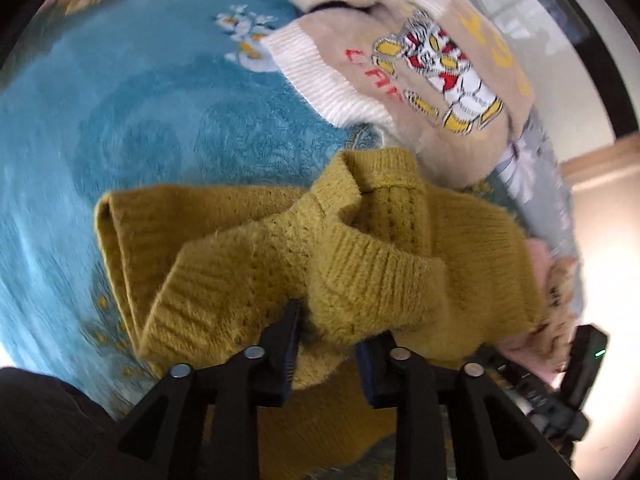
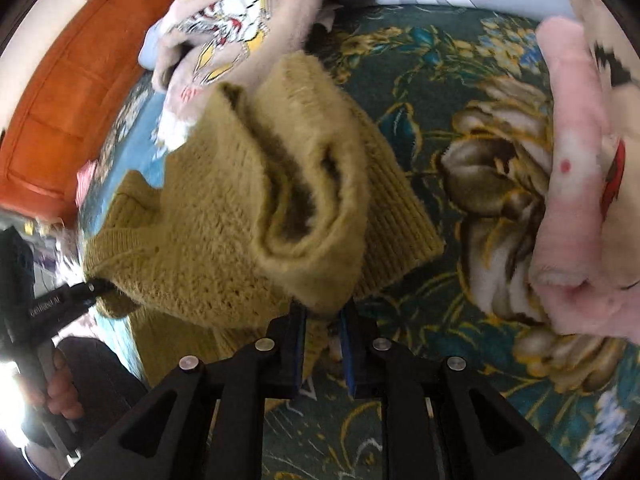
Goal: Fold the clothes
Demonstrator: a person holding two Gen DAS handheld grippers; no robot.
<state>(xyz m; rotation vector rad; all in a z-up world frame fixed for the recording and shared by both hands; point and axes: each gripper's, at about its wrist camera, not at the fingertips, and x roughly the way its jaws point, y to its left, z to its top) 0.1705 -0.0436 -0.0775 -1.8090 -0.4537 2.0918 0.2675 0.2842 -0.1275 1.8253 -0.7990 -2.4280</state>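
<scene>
Because each grip takes only a bunched edge of the mustard knit sweater (image 1: pixel 360 240), the thick knit could slip free and the fold sag unevenly (judgement, not observed). Left gripper (image 1: pixel 332 340): jaws narrowed on a ribbed fold, sweater directly ahead over the blue blanket (image 1: pixel 120 112). Right gripper (image 2: pixel 322 320): nearly closed on the rolled hem. Cartoon-print beige sweater (image 1: pixel 432 76) lies just beyond.

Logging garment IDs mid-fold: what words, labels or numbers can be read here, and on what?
"GenRobot AI", blurred, my best reading: white print on the left gripper body, seen in the right wrist view.
Red letters beside the cartoon figure on the beige sweater: too blurred to read.
Yellow letters along the same sweater's edge: blurred and cut off, unreadable.
Mustard sweater: no text visible.
</scene>
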